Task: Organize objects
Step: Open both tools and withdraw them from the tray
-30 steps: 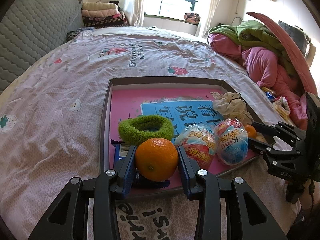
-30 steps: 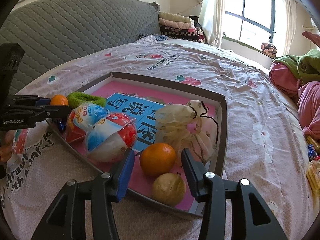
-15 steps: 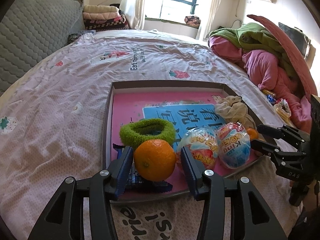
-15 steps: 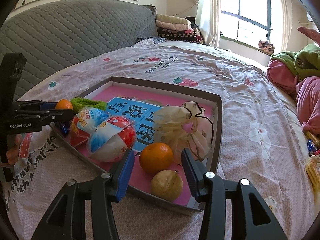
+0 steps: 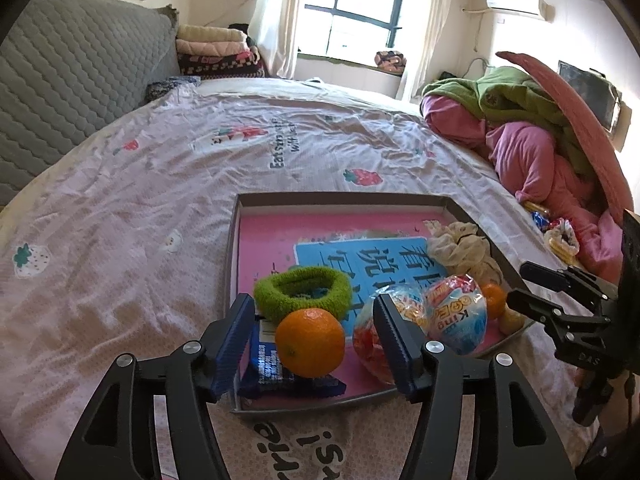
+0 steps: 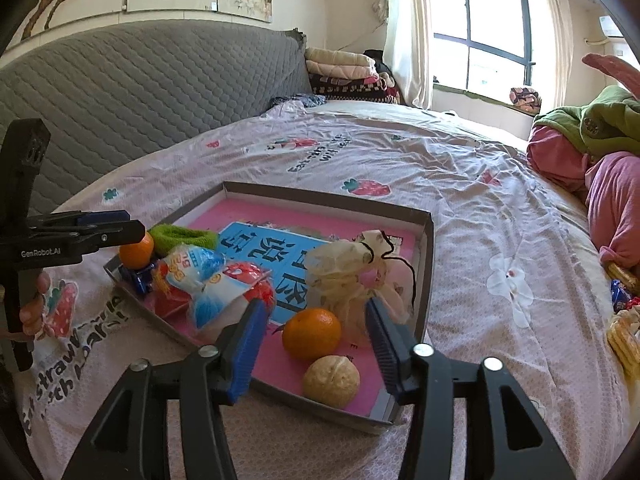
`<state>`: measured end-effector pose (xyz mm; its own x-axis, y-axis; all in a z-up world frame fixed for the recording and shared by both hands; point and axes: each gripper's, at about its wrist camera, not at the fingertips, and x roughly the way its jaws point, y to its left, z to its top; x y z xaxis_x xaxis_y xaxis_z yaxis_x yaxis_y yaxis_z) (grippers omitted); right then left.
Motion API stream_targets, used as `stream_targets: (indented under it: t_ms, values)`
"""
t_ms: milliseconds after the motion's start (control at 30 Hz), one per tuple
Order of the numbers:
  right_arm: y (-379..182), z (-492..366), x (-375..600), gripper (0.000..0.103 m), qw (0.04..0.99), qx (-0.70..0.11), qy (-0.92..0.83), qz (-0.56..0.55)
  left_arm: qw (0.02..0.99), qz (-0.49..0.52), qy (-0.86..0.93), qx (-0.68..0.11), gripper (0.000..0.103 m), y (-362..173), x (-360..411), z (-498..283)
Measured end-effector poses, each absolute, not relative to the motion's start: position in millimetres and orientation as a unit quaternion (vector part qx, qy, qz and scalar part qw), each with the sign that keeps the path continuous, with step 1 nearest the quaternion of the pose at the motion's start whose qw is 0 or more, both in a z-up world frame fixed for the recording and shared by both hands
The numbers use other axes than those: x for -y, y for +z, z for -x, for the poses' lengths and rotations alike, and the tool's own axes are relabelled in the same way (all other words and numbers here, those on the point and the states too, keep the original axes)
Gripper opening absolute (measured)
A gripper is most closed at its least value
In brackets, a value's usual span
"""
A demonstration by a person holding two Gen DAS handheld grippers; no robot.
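Note:
A grey-rimmed tray (image 5: 340, 197) (image 6: 328, 197) with a pink floor lies on the bed. Near its front left corner an orange (image 5: 310, 342) (image 6: 137, 249) rests on a blue packet (image 5: 276, 372). My left gripper (image 5: 316, 340) (image 6: 128, 224) straddles that orange; its jaws are opening and the pads stand clear of it. At the tray's other front corner a second orange (image 6: 311, 333) (image 5: 493, 300) lies beside a walnut (image 6: 331, 380). My right gripper (image 6: 316, 340) (image 5: 520, 282) is opening around that orange, pads apart from it.
The tray also holds a green scrunchie (image 5: 302, 294), two egg-shaped toy packs (image 5: 456, 318), and a cream pouch (image 6: 352, 276). Pink and green clothes (image 5: 520, 144) are piled at the right, with snack packets (image 6: 620, 320) beside them. A grey headboard (image 6: 140, 92) is on the left.
My left jaws have spread off the orange, which now rests on the blue packet. My right jaws have widened a little. Both views have tilted up slightly.

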<state>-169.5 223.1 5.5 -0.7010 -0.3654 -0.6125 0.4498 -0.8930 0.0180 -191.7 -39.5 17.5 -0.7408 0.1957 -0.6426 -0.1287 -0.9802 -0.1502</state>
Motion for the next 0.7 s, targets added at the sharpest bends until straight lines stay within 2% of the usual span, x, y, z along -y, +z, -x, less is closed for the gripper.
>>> stream_targets:
  t_ms: [367, 533, 700]
  values:
    - [18, 157, -221, 0.059, 0.224, -0.064, -0.929, -0.288, 0.071, 0.342, 0.935, 0.060, 0.065, 26, 51, 186]
    - [26, 145, -221, 0.064, 0.225, -0.044, -0.932, -0.279, 0.063, 0.334, 0.938, 0.068, 0.075, 33, 46, 175]
    - [32, 131, -220, 0.066, 0.219, -0.038, -0.937, -0.269, 0.055, 0.338, 0.937, 0.067, 0.075, 36, 36, 159]
